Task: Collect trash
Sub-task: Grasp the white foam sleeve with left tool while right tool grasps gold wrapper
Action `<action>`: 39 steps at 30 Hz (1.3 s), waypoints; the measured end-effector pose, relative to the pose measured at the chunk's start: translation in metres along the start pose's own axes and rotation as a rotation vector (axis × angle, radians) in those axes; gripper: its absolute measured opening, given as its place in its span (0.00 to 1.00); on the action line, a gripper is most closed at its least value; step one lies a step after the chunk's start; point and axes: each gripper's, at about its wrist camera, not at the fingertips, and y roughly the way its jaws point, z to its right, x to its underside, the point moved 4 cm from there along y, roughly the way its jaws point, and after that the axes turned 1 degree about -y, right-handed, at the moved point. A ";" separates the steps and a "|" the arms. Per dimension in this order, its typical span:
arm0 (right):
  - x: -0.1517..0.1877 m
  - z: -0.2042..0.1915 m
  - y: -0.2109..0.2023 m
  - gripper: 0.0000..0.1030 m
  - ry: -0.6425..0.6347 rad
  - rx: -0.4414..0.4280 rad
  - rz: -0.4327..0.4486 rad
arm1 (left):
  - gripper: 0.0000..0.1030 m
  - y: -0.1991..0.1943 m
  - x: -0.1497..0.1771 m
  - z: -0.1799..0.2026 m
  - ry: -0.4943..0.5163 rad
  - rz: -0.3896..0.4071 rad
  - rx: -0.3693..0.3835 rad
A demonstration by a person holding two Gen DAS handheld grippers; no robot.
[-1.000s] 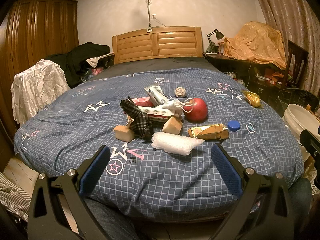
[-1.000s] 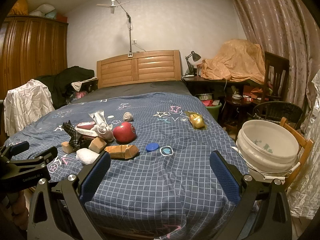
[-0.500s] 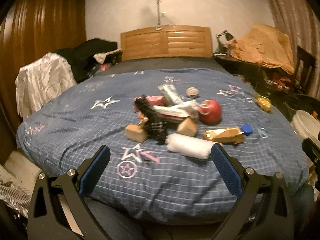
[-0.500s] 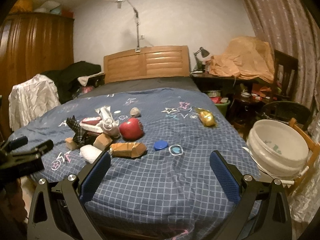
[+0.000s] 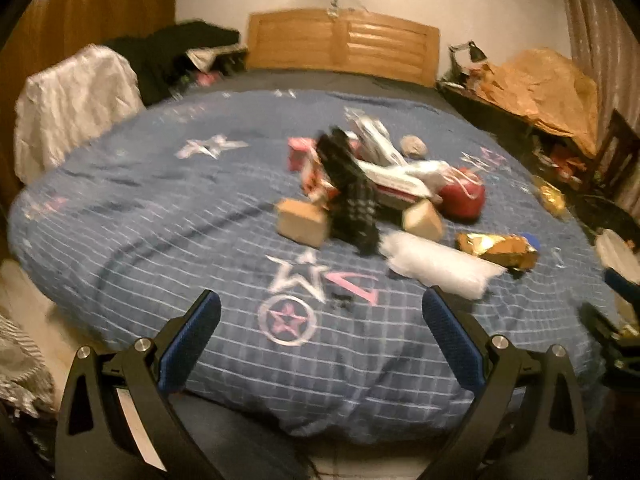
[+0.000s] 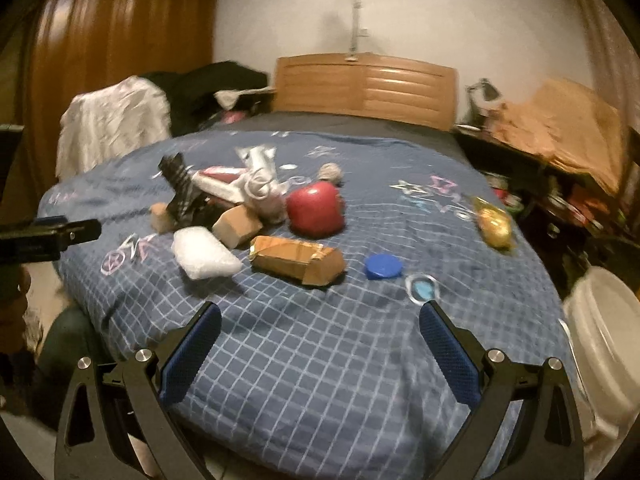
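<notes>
Trash lies in a heap on the blue checked bedspread (image 5: 160, 216) (image 6: 320, 360). I see a white plastic wad (image 5: 436, 266) (image 6: 204, 254), a gold-brown wrapper (image 5: 496, 246) (image 6: 298, 260), tan blocks (image 5: 302, 222) (image 6: 236, 220), a black checked cloth (image 5: 352, 196) (image 6: 182, 190), a red ball-like thing (image 5: 462, 196) (image 6: 316, 210), a blue cap (image 6: 383, 267), a small ring (image 6: 422, 286) and a gold packet (image 6: 494, 224). My left gripper (image 5: 320, 316) is open at the bed's near edge, short of the white wad. My right gripper (image 6: 320, 324) is open, below the wrapper and cap. Both hold nothing.
A white bucket (image 6: 604, 336) stands right of the bed. A wooden headboard (image 5: 344, 46) is at the far end, a wardrobe (image 6: 120, 48) at left, a white-draped chair (image 5: 72, 100) beside the bed, and a cluttered desk (image 5: 536, 92) at right. The left gripper's body (image 6: 44, 236) shows in the right wrist view.
Both grippers have moved forward toward the bed and tilted down, so the trash heap looks larger and closer. Both stay open. Nothing on the bed has moved.
</notes>
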 end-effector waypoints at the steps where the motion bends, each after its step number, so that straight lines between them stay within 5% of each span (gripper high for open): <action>1: -0.004 0.002 0.010 0.96 -0.029 -0.031 -0.004 | 0.94 0.004 0.001 0.003 0.000 -0.014 0.026; 11: -0.051 0.008 0.106 0.95 -0.336 -0.365 -0.192 | 0.93 0.038 0.000 0.030 0.014 -0.104 0.191; 14: -0.059 0.005 0.128 0.88 -0.363 -0.429 -0.224 | 0.93 0.047 0.000 0.033 -0.005 -0.128 0.213; 17: -0.051 0.006 0.149 0.50 -0.360 -0.463 -0.300 | 0.93 0.054 -0.002 0.040 -0.012 -0.149 0.219; 24: -0.047 0.025 0.107 0.30 -0.206 -0.459 -0.204 | 0.93 0.061 -0.009 0.059 -0.055 -0.171 0.237; 33: -0.032 0.055 0.027 0.28 0.168 -0.397 -0.057 | 0.89 0.090 -0.021 0.100 -0.154 -0.228 0.207; 39: -0.011 0.054 0.015 0.28 0.270 -0.383 -0.061 | 0.66 0.110 -0.017 0.100 -0.218 -0.286 0.172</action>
